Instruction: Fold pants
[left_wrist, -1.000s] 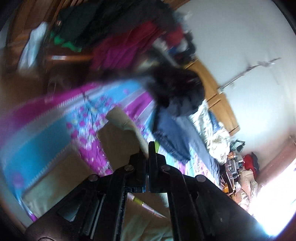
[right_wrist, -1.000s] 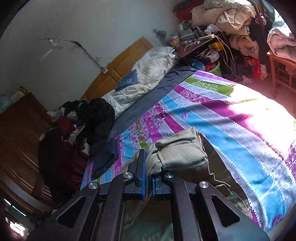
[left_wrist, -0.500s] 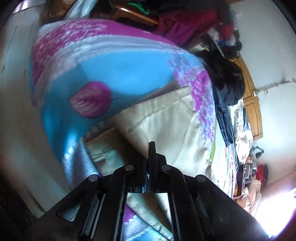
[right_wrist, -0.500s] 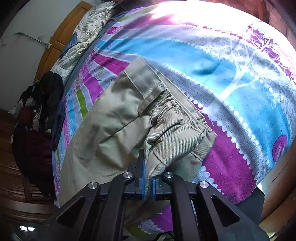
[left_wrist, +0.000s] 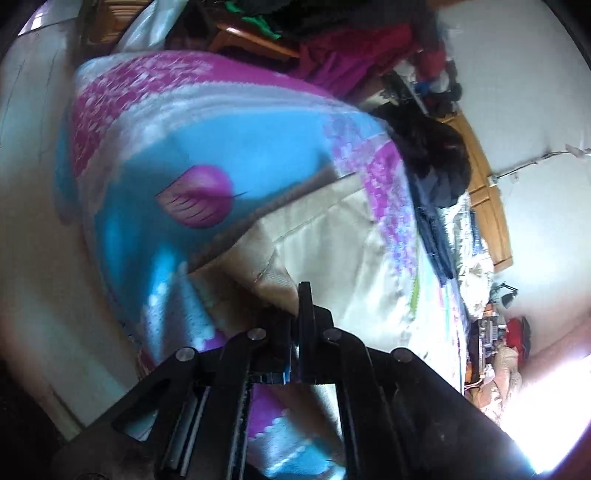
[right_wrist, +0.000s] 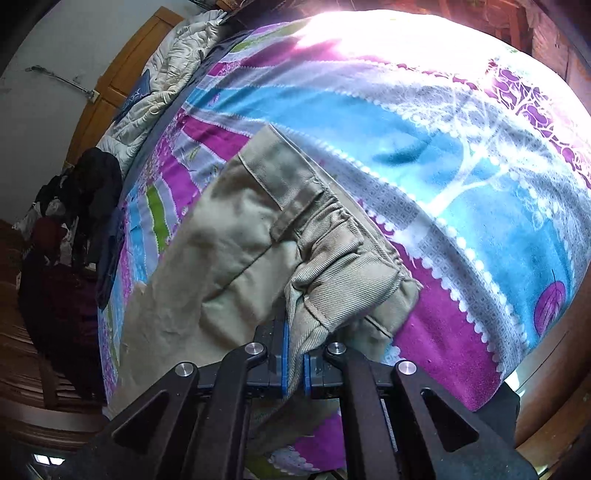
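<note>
Here both grippers pinch the khaki pants (right_wrist: 221, 266): right gripper (right_wrist: 293, 354) clamps the bunched waistband at 6 o'clock, left gripper (left_wrist: 295, 314) nips an edge, likely spreading them flat on the bedspread (right_wrist: 480, 206).

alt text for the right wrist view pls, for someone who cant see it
The right gripper pinches the gathered waistband of crumpled khaki cotton pants, which lie spread across a bed covered by a bright blue, magenta and white patterned bedspread. A white quilt and a dark pile of clothes sit at the far end, by a wooden headboard.
</note>
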